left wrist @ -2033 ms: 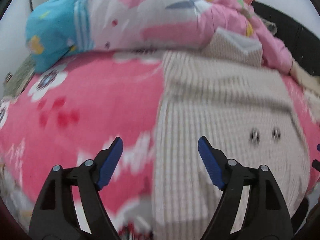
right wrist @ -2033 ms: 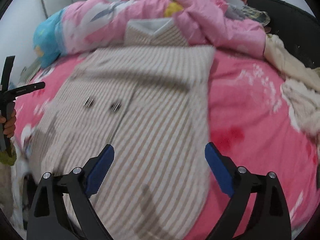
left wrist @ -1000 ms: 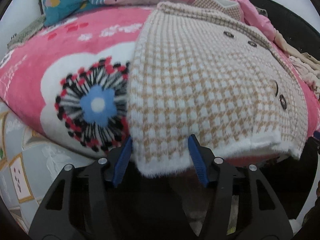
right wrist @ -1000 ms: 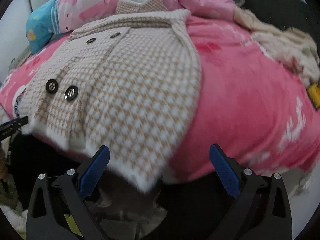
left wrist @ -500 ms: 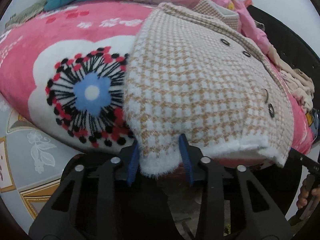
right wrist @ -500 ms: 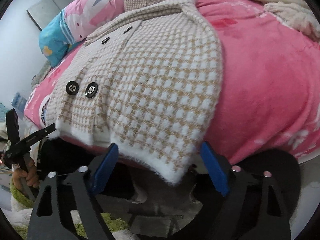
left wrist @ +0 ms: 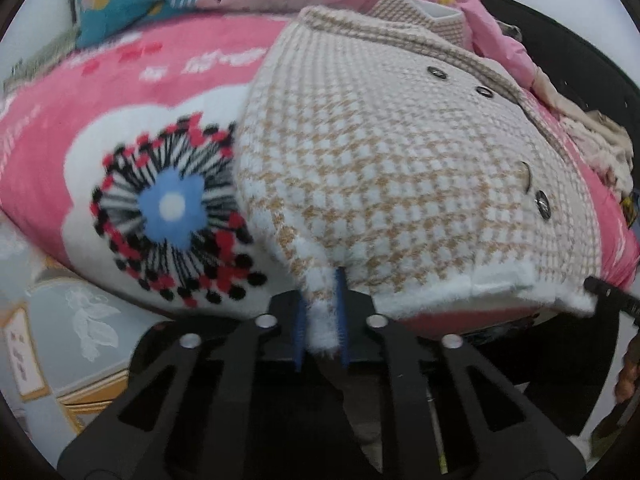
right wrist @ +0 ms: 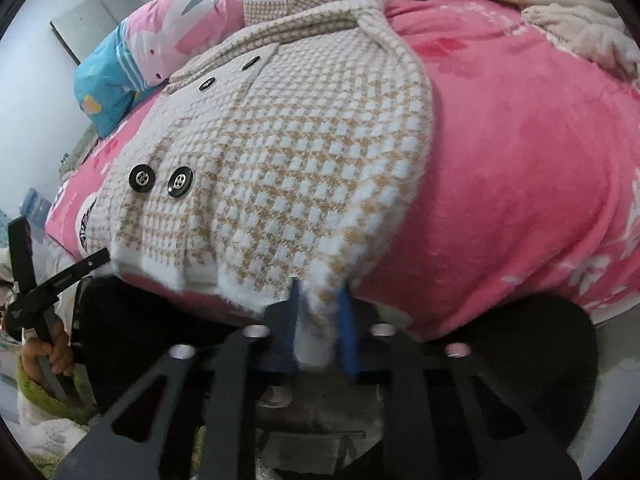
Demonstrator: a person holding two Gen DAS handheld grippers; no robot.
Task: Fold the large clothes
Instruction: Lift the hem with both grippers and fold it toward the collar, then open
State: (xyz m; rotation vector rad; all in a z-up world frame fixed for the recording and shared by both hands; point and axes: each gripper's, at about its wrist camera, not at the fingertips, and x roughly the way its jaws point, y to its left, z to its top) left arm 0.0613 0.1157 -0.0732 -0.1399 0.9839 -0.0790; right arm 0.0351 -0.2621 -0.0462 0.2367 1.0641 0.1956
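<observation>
A beige-and-white houndstooth knit coat [left wrist: 392, 168] with black buttons lies spread on a pink flowered blanket [left wrist: 132, 92], its fluffy white hem hanging over the near bed edge. My left gripper [left wrist: 322, 312] is shut on the hem at the coat's left bottom corner, white fringe pinched between the blue pads. In the right wrist view the same coat [right wrist: 288, 152] fills the middle, and my right gripper [right wrist: 320, 320] is shut on the hem at its right bottom corner. The left gripper [right wrist: 76, 270] also shows at the far left there, held by a hand.
A rolled pink and blue quilt [right wrist: 132, 68] lies beyond the collar. Cream fluffy clothes [right wrist: 580, 28] are piled at the far right of the bed. A dark gap and floor lie below the bed edge; patterned grey bedding [left wrist: 52, 320] hangs at the lower left.
Both grippers went from wide open around the hem corners to shut on them. The coat's bottom corners now bunch between the pads.
</observation>
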